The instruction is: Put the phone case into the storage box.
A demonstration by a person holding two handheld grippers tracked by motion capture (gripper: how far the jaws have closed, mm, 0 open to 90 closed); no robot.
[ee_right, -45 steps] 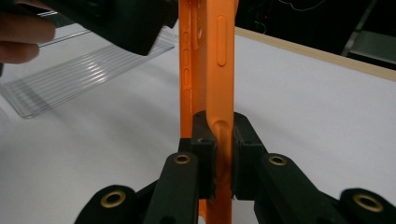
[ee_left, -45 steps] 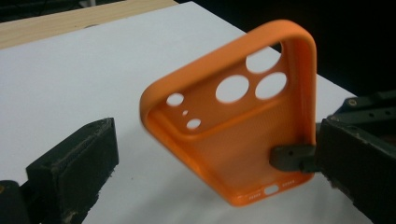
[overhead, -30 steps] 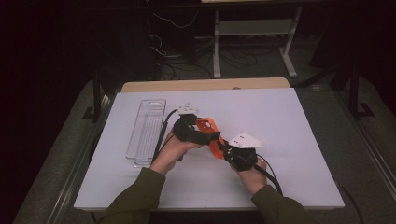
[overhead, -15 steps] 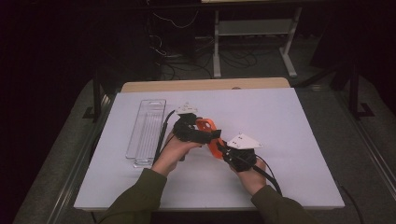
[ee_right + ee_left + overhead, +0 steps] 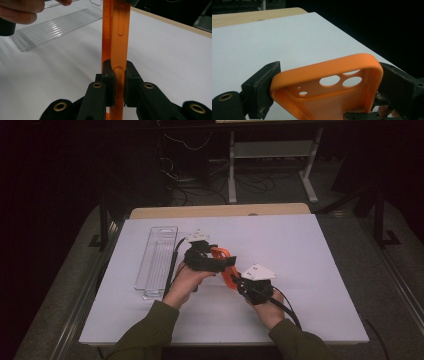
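Orange phone case (image 5: 223, 265) was held above the middle of the counter (image 5: 310, 270), off the surface. Right claw (image 5: 119, 82) was clamped on its side rail. Left claw (image 5: 324, 92) had just been closing across the camera-hole end, pads against both rails. Judged: two-handed grip established; placing not yet done. Clear tray (image 5: 156, 261) lay near the left edge.
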